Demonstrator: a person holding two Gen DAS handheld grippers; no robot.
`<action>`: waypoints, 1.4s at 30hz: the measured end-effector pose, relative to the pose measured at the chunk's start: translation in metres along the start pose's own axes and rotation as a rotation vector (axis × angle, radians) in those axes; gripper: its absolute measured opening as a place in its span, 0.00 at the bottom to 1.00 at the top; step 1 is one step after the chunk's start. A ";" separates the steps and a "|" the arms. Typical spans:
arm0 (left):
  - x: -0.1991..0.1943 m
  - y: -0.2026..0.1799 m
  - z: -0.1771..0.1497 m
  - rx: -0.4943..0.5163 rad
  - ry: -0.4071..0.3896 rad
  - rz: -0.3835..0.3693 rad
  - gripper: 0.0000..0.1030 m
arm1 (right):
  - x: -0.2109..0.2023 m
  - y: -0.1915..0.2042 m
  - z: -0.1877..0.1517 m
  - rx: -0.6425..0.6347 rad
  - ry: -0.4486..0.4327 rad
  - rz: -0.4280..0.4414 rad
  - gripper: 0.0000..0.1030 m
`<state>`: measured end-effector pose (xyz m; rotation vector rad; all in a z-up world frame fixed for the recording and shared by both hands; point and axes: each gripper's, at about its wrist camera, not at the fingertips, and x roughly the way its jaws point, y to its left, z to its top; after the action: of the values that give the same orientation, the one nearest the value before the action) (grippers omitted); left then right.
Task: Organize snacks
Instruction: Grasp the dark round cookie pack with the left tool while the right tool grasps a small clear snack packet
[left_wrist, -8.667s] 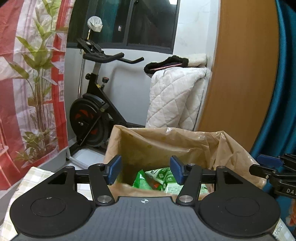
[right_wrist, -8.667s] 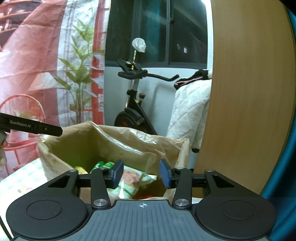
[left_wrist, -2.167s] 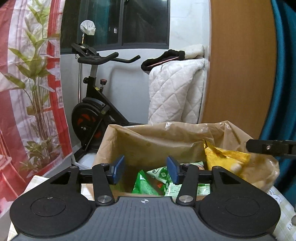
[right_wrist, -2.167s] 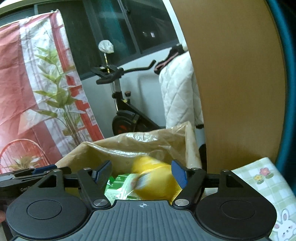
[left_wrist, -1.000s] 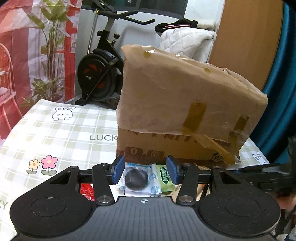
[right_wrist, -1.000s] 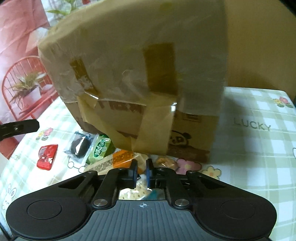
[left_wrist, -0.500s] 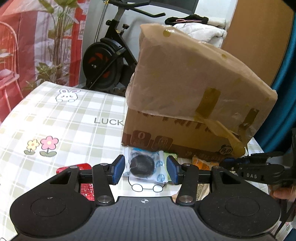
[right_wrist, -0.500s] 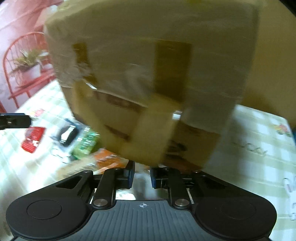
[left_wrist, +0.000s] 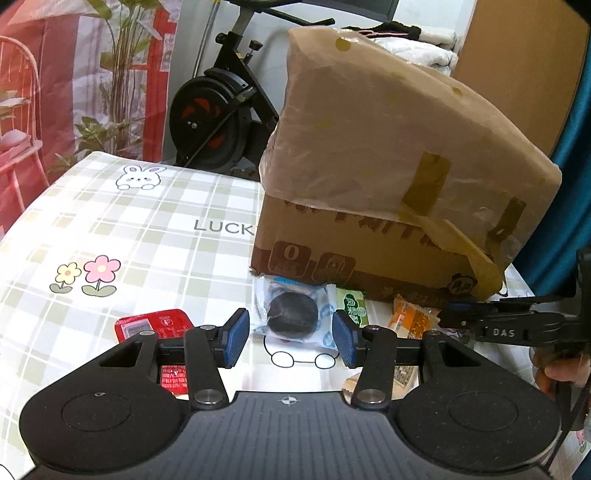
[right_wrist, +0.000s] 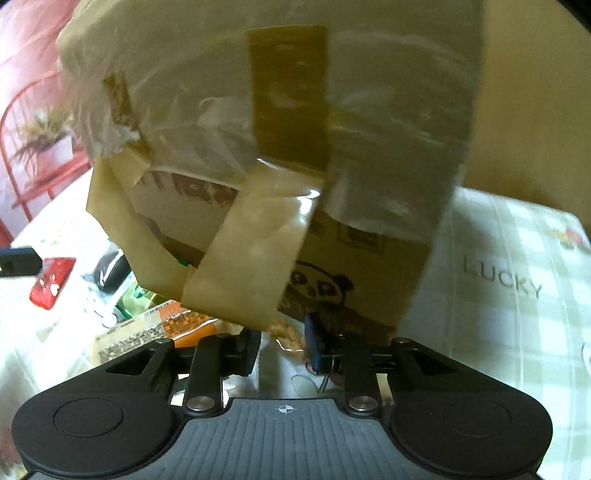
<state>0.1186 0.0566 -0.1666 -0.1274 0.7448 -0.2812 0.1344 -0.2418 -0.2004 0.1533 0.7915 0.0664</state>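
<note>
A cardboard box (left_wrist: 388, 206) lined with a brown plastic bag stands on the checked tablecloth (left_wrist: 122, 236). In front of it lie a clear packet with a dark round cake (left_wrist: 291, 314), a green packet (left_wrist: 352, 304), an orange packet (left_wrist: 410, 321) and a red packet (left_wrist: 155, 323). My left gripper (left_wrist: 290, 339) is open just in front of the dark cake packet. My right gripper (right_wrist: 282, 349) is open and low near the box's corner, over a crumbly snack packet (right_wrist: 286, 338); it also shows in the left wrist view (left_wrist: 447, 317).
An exercise bike (left_wrist: 218, 103) and a plant-print curtain (left_wrist: 92, 74) stand behind the table. A wooden panel (left_wrist: 517, 66) and a teal curtain are at the right. The box (right_wrist: 280, 147) fills most of the right wrist view.
Both grippers came down from over the box to the table in front of it. My right gripper, nearly shut a second ago, has opened. My left gripper has closed in on the dark cake packet.
</note>
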 end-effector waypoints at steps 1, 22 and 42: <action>0.001 -0.001 -0.001 0.000 0.004 -0.003 0.50 | -0.002 -0.002 -0.001 0.010 0.004 0.009 0.25; 0.002 -0.005 -0.014 -0.004 0.038 -0.010 0.50 | 0.015 0.018 -0.007 -0.125 -0.009 0.000 0.23; 0.031 -0.002 -0.006 0.005 0.063 0.026 0.60 | 0.011 0.007 -0.023 -0.079 -0.051 0.011 0.18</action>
<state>0.1363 0.0456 -0.1907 -0.1047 0.8076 -0.2629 0.1253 -0.2311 -0.2227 0.0838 0.7364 0.1036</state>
